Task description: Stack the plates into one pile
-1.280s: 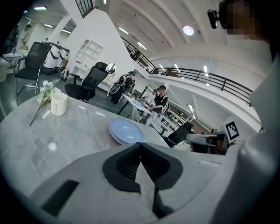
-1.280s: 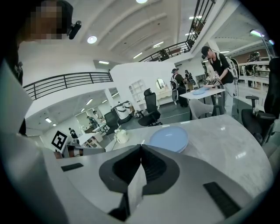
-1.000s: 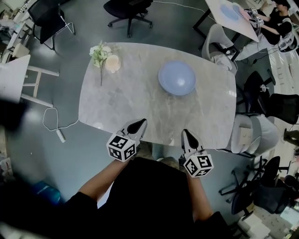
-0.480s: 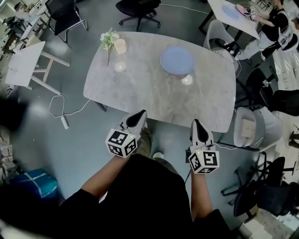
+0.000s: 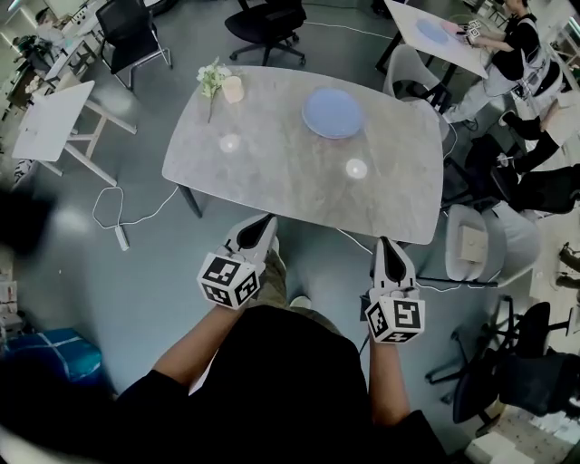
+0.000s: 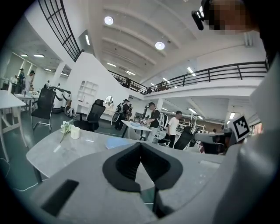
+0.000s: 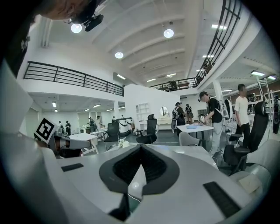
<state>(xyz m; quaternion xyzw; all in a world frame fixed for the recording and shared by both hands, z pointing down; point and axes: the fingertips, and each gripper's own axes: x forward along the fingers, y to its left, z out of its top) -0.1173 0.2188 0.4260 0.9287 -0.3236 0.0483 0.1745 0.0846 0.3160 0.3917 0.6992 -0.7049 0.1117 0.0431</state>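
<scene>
Tabletop: one grey stone-look tabletop [image 5: 272, 181] with rounded corners is standing ahead of the person and carrying the small items listed below.
Chairs: two black office chairs [image 5: 263, 18] are standing beyond its far edge, and one white chair [image 5: 412, 77] is standing at its far right corner.
Plate pile: one blue plate pile [image 5: 333, 113] is sitting on the far half of the tabletop, right of centre. How many plates are making it up cannot be told.
Claws: two. The left claw [image 5: 265, 220] and the right claw [image 5: 388, 243] are hanging over the floor short of the near edge, well apart from the pile and pointing toward it.
Left claw state: its jaws are meeting at the tips and gripping nothing.
Right claw state: its jaws are likewise pressing together and carrying nothing.
Marker cubes: two marker cubes [image 5: 228, 281], one riding on each gripper.
Flower sprig: one flower sprig [image 5: 213, 77] is lying at the far left corner.
Cup: one pale cup [image 5: 233, 89] is standing just beside the sprig.
Light spots: two light spots [image 5: 355, 168] are shining on the stone.
View differences: only the head view is showing the whole tabletop and both claws together. The left gripper view is showing the pile [image 6: 120, 142] as a thin blue sliver just above its claw's body. The right gripper view is showing the sprig [image 7: 124, 143], and the pile cannot be made out there.
</scene>
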